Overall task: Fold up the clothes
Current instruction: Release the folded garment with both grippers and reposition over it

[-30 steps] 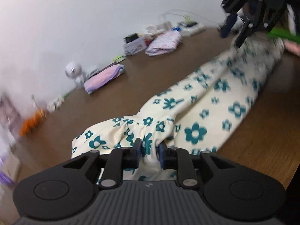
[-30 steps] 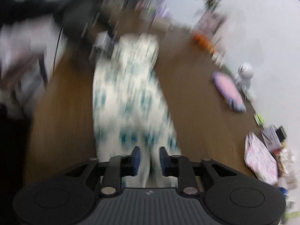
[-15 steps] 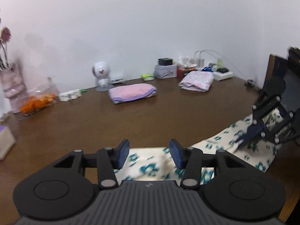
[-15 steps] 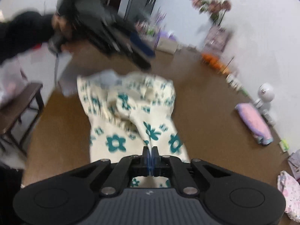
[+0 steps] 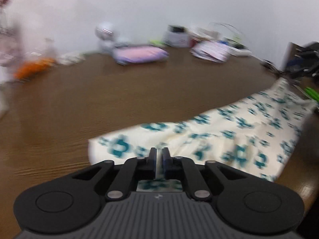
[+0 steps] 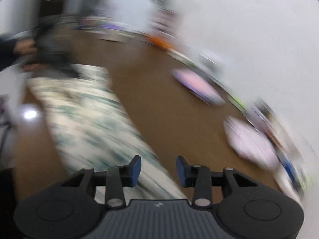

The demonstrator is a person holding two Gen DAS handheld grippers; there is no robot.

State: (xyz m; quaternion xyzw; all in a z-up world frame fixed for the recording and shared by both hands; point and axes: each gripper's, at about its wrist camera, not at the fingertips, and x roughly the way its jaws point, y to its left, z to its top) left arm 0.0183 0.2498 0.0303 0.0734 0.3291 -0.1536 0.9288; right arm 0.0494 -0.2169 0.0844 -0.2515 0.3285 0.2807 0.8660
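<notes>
The floral garment lies stretched along the near desk edge. Left gripper just pinched its hem; right gripper just opened, empty. One-sided pull could drag it off or bunch it.

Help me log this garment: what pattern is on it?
Cream garment with teal flower print, clearest in the left wrist view.
</notes>
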